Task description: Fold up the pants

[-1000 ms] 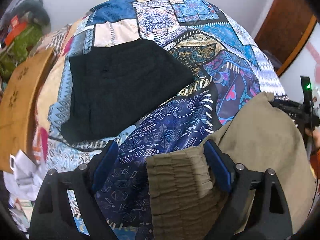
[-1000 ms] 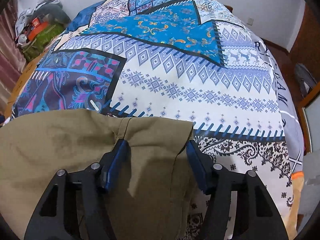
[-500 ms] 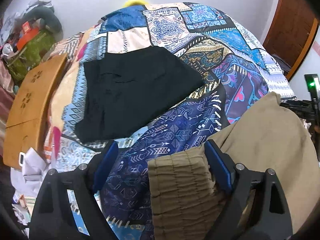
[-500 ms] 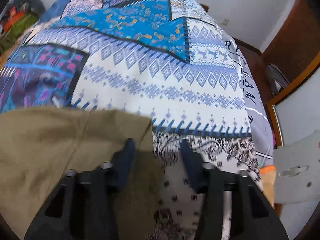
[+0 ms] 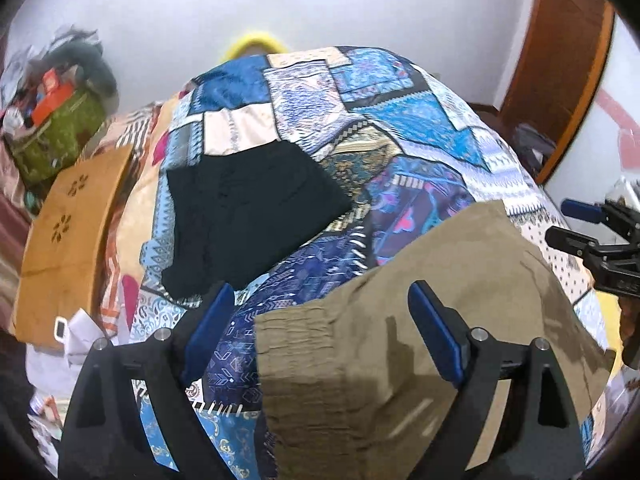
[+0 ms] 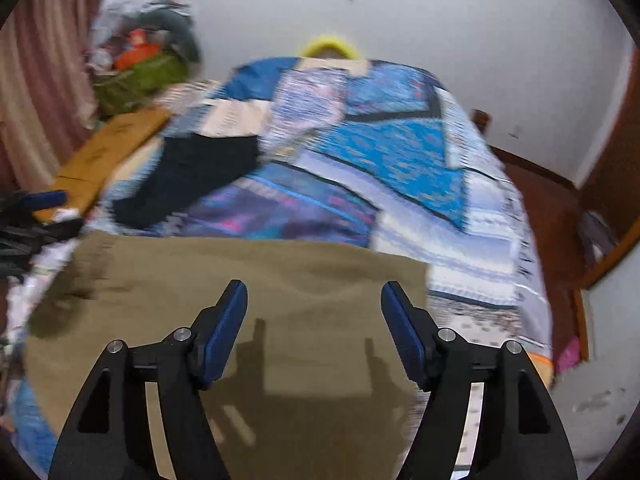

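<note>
The khaki pants (image 5: 420, 320) lie folded into a broad flat shape on the near part of the bed, spread over a patchwork bedspread (image 5: 400, 128) of blue, white and purple panels. Their gathered elastic waistband (image 5: 304, 344) sits at the left end of the bundle, its ribbed edge resting on a dark blue arrow-patterned patch.

The left gripper (image 5: 320, 324) hangs above that waistband with its 2 blue-padded jaws spread wide and nothing pinched between them; the cloth lies below the pads, not touched by them. The right gripper (image 6: 314, 320) hangs over the other end of the pants (image 6: 248, 280), near the straight right-hand edge. Its jaws are opening, the blue pads stand apart, and the fabric lies flat beneath them without being held. The right wrist view is smeared with motion blur.

Farther up the bed, well apart from the khaki pair, a folded black garment (image 5: 248, 216) lies flat on the bedspread. Beside the bed on the left stands a wooden board (image 5: 68, 248) with cut-out flower shapes, and behind it a green bag (image 5: 56, 136) amid clutter. A brown wooden door (image 5: 560, 64) shows at the right.
</note>
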Action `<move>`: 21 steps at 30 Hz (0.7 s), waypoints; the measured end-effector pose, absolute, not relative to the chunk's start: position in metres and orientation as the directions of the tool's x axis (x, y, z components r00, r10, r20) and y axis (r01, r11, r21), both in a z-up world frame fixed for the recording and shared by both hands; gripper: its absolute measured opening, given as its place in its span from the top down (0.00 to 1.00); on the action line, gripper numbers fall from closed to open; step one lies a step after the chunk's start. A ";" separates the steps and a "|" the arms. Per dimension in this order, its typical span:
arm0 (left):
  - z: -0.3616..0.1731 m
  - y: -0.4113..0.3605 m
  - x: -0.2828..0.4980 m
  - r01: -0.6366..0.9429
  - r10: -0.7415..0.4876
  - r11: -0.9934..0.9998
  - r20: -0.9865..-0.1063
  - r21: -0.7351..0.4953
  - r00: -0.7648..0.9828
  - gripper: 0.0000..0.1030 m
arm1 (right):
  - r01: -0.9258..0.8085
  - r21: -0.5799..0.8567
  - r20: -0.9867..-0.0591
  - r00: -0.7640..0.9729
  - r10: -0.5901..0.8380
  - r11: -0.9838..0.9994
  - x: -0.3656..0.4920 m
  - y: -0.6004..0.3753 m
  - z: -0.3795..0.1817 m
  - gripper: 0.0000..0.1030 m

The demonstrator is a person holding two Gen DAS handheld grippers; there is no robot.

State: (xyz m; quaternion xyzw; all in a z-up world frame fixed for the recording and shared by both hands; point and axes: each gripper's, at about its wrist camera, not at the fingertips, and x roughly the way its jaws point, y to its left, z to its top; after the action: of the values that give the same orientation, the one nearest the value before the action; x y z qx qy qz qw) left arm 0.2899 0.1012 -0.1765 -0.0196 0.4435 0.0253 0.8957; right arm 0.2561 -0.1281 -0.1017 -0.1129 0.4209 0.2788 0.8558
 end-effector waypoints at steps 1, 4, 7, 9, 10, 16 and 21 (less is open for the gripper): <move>-0.177 0.095 0.289 -0.052 0.035 0.999 -0.797 0.005 0.603 0.14 | -0.585 0.082 -0.781 0.464 0.417 0.807 0.253 -0.123 -0.100 0.33; -0.185 0.079 0.288 -0.029 0.059 0.998 -0.809 0.052 0.584 0.14 | -0.588 0.161 -0.795 0.398 0.457 0.793 0.251 -0.111 -0.110 0.22; -0.201 0.066 0.287 0.020 0.038 0.998 -0.832 0.059 0.554 0.14 | -0.589 0.164 -0.834 0.345 0.430 0.792 0.253 -0.104 -0.134 0.22; -0.216 0.060 0.288 0.036 0.032 0.998 -0.854 0.058 0.519 0.13 | -0.578 0.180 -0.877 0.273 0.396 0.796 0.252 -0.101 -0.158 0.22; -0.222 0.059 0.288 0.037 0.034 0.997 -0.861 0.061 0.507 0.13 | -0.568 0.184 -0.888 0.254 0.384 0.802 0.249 -0.102 -0.168 0.22; -0.227 0.069 0.283 0.012 0.000 1.000 -0.870 0.007 0.493 0.12 | -0.585 0.115 -0.871 0.330 0.365 0.803 0.221 -0.114 -0.162 0.20; -0.224 0.070 0.265 0.009 0.035 0.999 -0.874 0.045 0.485 0.12 | -0.584 0.106 -0.866 0.344 0.363 0.805 0.197 -0.132 -0.156 0.19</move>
State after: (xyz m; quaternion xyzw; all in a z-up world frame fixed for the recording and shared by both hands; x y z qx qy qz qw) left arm 0.2646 0.0702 -0.2238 0.0215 0.5076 0.0075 0.8613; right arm 0.1966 -0.1321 -0.1556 -0.1121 0.4931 0.2917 0.8119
